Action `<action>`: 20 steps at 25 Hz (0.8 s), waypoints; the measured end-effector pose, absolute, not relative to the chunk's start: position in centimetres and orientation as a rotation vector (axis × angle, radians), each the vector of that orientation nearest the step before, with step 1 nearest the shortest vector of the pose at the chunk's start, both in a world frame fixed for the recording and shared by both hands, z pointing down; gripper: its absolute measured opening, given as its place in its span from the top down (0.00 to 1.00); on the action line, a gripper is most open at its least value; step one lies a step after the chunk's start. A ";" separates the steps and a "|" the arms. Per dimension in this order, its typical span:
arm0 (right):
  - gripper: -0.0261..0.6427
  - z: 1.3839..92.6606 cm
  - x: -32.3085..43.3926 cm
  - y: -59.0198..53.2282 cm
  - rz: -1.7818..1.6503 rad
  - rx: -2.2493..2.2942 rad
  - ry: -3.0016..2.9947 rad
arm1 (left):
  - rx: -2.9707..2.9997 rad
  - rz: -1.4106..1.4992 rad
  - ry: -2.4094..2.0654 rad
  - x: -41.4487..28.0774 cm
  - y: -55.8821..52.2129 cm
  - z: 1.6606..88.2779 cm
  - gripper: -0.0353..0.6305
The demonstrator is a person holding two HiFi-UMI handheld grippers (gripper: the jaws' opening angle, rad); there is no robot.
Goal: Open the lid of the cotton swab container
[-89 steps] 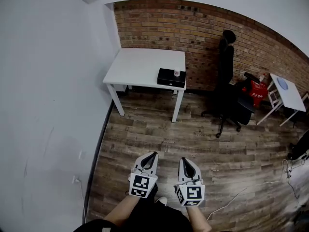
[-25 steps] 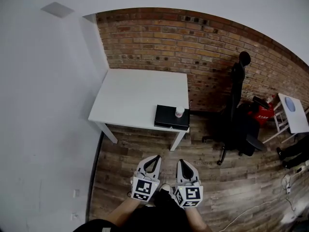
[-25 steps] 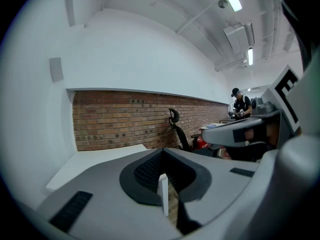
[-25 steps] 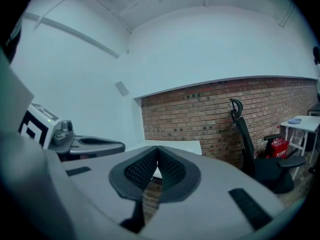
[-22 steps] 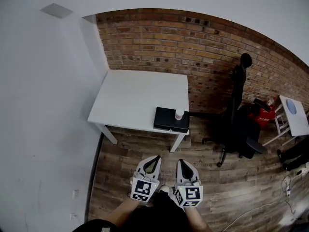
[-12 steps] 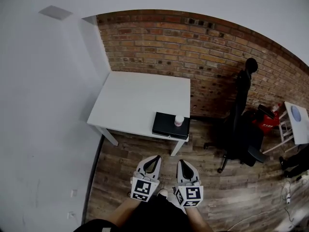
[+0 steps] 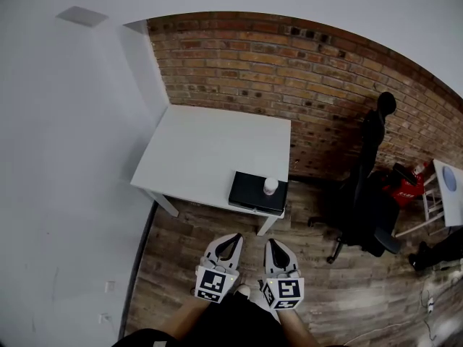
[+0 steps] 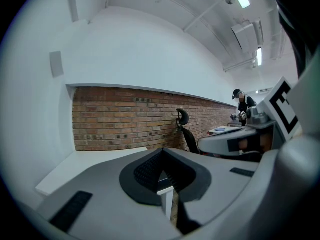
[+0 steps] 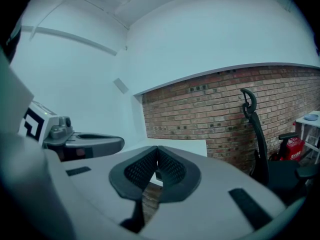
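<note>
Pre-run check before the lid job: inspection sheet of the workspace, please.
Surface: white rectangular table against the red brick wall.
Job's things: small white round container, upright on a flat black box at the table's near right corner; lid state too small to tell.
Clutter: nothing seen on the table besides these.
Grippers: left gripper and right gripper, jaws shut and empty, side by side over the wooden floor, short of the table.
Cables: pale cable on the floor, far right.
Surroundings: black office chair, red object, second white table.
</note>
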State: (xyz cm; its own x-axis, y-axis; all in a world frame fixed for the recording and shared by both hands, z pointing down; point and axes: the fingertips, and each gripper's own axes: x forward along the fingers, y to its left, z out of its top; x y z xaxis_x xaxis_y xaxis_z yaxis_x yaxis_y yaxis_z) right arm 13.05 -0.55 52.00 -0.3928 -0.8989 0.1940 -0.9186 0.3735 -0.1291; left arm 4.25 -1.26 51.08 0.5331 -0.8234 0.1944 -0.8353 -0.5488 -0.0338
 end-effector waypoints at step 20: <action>0.93 54.0 10.4 -13.5 0.357 1.803 -2.375 | 2.797 0.287 -1.244 2.2 -15.3 52.5 0.93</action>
State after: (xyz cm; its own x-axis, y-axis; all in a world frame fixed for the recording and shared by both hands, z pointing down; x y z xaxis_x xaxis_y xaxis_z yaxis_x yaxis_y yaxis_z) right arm 10.38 -13.55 54.00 -0.2731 -0.9285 0.2514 -0.9614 0.2546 -0.1043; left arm 2.18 -15.33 52.51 0.6554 -0.7291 0.1971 -0.7416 -0.6706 -0.0145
